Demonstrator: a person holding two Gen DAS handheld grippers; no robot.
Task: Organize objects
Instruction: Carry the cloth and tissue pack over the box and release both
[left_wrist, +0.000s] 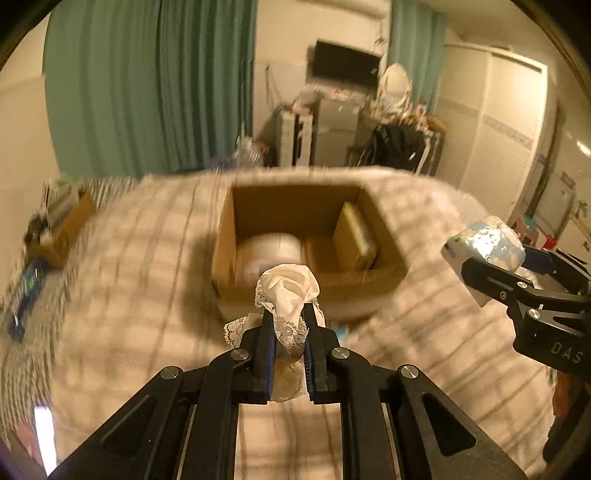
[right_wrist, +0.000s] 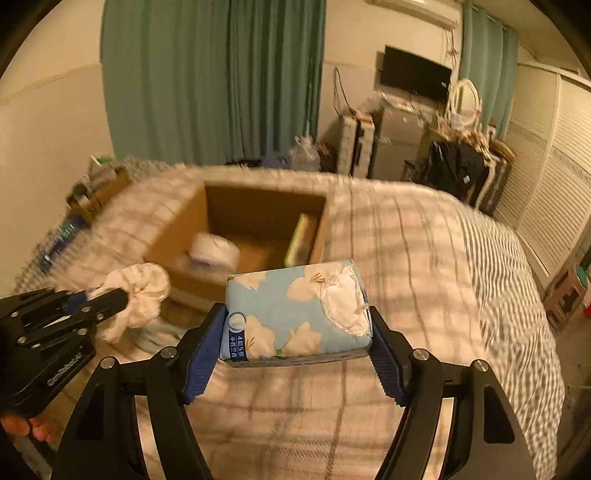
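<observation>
Now | left fingers (left_wrist: 289, 332) pinch white lace cloth (left_wrist: 288, 291) | right fingers (right_wrist: 295, 339) clamp tissue pack (right_wrist: 295, 314)

My left gripper (left_wrist: 288, 314) pinches a bunched white lace-edged cloth (left_wrist: 288, 291), its jaws nearly together on the fabric, which puffs out above the fingertips. Beyond it an open cardboard box (left_wrist: 225, 236) sits on the checked bedspread (left_wrist: 129, 266); inside lie a white roll (left_wrist: 269, 247) on the left and a greenish flat pack (left_wrist: 356, 236) leaning against the right wall. At the right edge my right gripper (left_wrist: 491, 269) grips a blue-and-white tissue pack (left_wrist: 487, 243). Green curtains (left_wrist: 147, 85) hang behind.
</observation>
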